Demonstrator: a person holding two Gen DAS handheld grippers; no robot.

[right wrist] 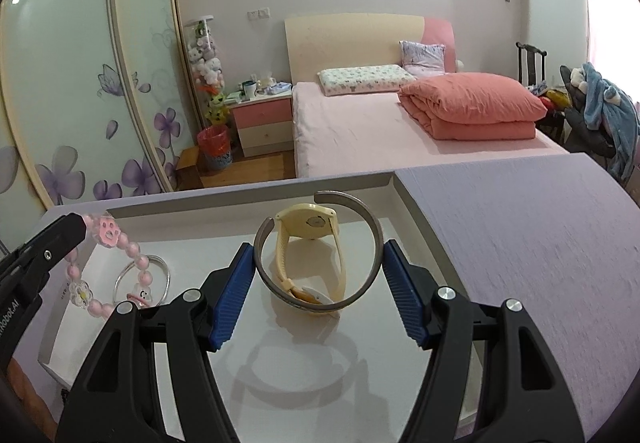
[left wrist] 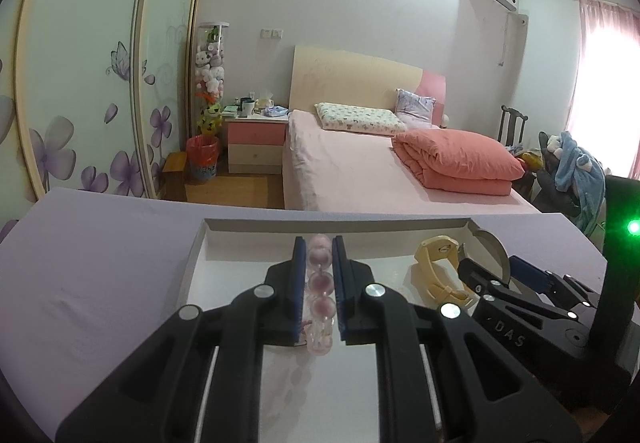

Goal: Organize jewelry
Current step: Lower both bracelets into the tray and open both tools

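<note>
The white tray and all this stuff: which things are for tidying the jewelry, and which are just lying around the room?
For the job:
- white tray
- pink bead bracelet, shut in the left gripper
- silver cuff bangle, between the right gripper's pads
- cream wristwatch
- thin silver ring bangle

Just lying about:
- folded coral quilt
- red bin
- plush toys
</note>
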